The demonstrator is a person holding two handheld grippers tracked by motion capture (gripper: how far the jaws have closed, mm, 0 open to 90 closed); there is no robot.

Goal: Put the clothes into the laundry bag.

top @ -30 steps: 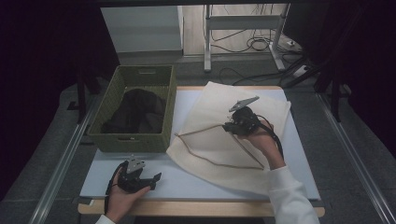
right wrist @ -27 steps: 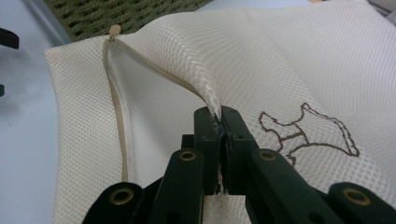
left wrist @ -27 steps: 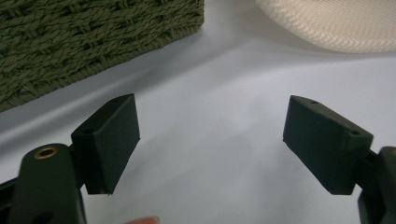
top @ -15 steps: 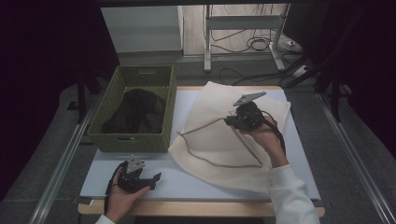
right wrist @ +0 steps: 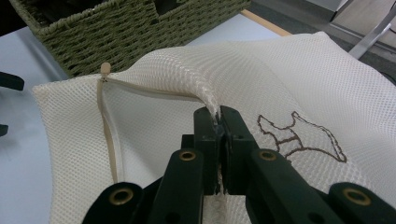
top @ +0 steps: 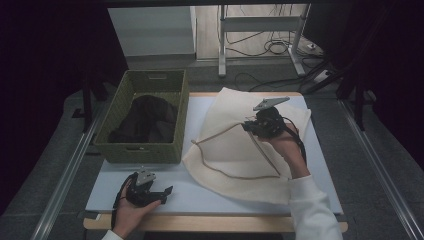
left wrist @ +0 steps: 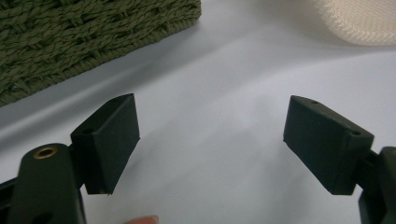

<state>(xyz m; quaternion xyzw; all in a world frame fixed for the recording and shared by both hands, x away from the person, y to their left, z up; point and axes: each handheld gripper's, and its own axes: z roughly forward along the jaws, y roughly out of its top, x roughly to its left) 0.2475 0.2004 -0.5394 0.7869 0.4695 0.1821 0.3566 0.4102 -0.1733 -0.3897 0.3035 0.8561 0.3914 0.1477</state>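
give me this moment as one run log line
right gripper: shut on mesh laundry bag, edge lifted | left gripper: open, idle on table | basket: dark clothes inside

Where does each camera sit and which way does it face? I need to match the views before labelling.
High view: above the person's side, facing forward and down on the white table; both forearms, left gripper, right gripper.
Left gripper view: on the left gripper, looking along open jaws over the table.
Right gripper view: on the right gripper, pinching the cream mesh zip bag.
All three share the green woven basket.
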